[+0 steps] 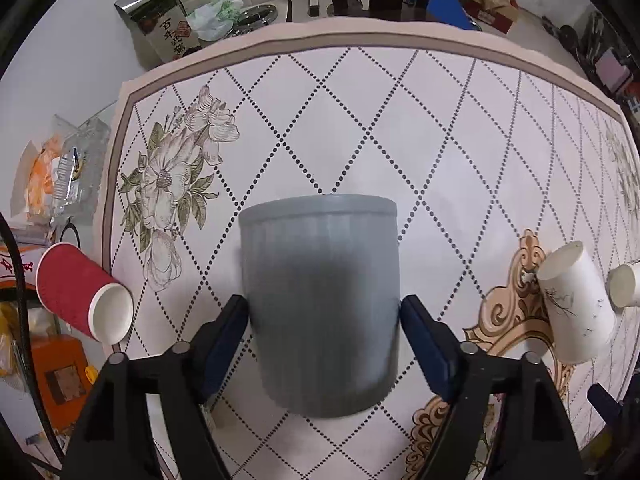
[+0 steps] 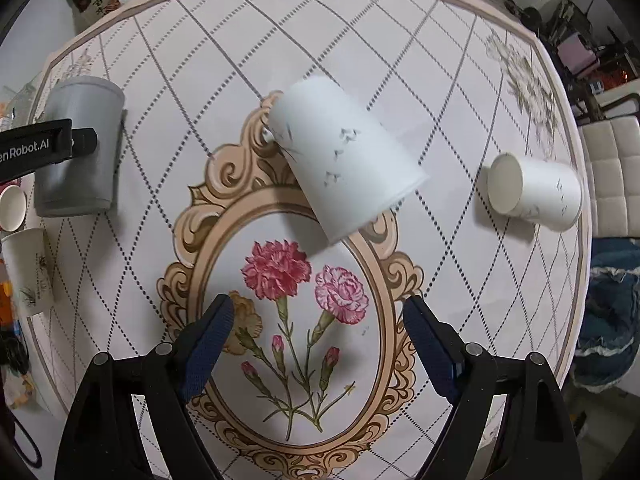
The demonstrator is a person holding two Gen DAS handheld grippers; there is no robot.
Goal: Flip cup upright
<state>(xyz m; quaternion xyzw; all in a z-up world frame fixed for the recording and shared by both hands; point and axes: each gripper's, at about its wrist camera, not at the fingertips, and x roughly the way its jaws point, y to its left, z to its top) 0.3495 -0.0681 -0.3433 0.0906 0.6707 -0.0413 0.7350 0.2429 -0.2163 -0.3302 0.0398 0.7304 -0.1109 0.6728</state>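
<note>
A grey ribbed cup [image 1: 322,304] lies on its side on the patterned tablecloth [image 1: 360,128], between the fingers of my left gripper [image 1: 323,316]. The pads sit at both its sides; contact looks close but the grip is not clear. It also shows in the right wrist view [image 2: 80,152] at the far left, with the left gripper over it. My right gripper [image 2: 318,320] is open and empty above the flower print. A white paper cup [image 2: 346,160] lies tipped ahead of it; it also shows in the left wrist view [image 1: 576,304].
A second white cup [image 2: 534,192] lies on its side at the right. A red paper cup [image 1: 82,292] lies at the table's left edge. An upright white cup [image 2: 30,272] stands far left. A foil bag [image 1: 160,24] and clutter lie beyond the table edge.
</note>
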